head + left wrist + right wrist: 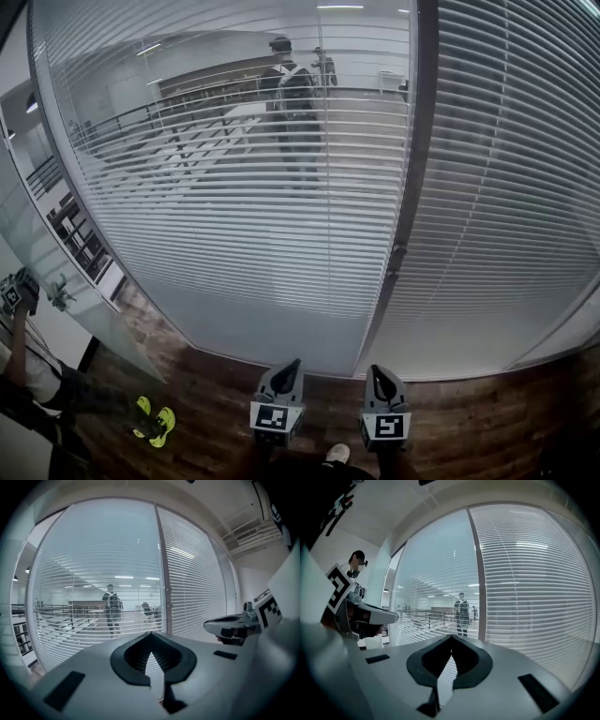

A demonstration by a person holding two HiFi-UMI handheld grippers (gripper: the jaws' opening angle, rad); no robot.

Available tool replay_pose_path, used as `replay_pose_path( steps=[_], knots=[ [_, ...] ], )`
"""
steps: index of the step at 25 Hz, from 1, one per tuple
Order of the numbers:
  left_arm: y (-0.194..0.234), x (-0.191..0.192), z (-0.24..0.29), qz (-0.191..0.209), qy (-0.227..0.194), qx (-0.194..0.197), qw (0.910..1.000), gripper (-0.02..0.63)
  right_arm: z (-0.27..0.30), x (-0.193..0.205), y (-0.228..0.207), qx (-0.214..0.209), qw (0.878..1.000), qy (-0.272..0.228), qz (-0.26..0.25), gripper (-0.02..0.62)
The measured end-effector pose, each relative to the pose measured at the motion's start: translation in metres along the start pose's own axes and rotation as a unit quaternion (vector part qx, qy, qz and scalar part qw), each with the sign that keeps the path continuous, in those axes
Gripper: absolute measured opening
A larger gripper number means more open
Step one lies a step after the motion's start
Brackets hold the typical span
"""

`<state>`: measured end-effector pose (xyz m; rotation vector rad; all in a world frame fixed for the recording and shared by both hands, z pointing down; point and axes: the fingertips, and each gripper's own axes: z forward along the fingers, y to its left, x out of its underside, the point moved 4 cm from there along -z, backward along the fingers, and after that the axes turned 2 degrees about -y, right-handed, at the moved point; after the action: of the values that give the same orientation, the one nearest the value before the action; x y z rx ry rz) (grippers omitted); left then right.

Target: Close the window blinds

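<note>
The blinds are thin, flat horizontal slats, pale and faintly glossy, hanging in two tall glass panes with a dark vertical post between them. The left blind has its slats tilted apart, so a railing and a figure with a backpack show through the gaps. The right blind has its slats lying closer and looks like a nearly solid ribbed sheet. Below the window's bottom edge lies a floor of reddish-brown wood planks.

Only the head view shows that floor. In it my left gripper and right gripper sit side by side near the window's bottom edge. Each is a smooth grey wedge carrying a black-and-white marker cube. A pair of yellow-green shoes stands toward the floor's left edge. Only the right gripper view shows a person by the white wall at the window's left edge. Each gripper view also catches the other gripper off to one side.

My left fingers are dark ribbed rubber set in a rounded black collar. Their tips meet at the top, and only blind slats show through the narrow slot beneath. My right fingers look the same, pressed together with nothing clamped between them. Both grippers point at the window and are apart from the blinds.
</note>
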<state>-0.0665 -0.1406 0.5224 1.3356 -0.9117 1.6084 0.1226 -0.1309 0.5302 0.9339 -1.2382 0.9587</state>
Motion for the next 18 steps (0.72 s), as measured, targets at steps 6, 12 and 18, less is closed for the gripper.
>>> replay_pose_path(
  steps=[6,12,18],
  knots=[
    [0.018,0.004,0.004,0.004,-0.007,-0.03,0.9995,0.0,0.008,0.003,0.0,-0.007,1.0,-0.003,-0.002,0.003],
    [0.034,-0.014,0.037,0.0,-0.002,-0.023,0.9997,0.0,0.043,-0.013,-0.017,0.02,1.0,0.006,-0.004,0.003],
    [0.038,-0.016,0.076,-0.006,0.005,0.001,1.0,0.0,0.072,-0.013,-0.037,0.034,0.999,0.018,0.005,0.003]
  ],
)
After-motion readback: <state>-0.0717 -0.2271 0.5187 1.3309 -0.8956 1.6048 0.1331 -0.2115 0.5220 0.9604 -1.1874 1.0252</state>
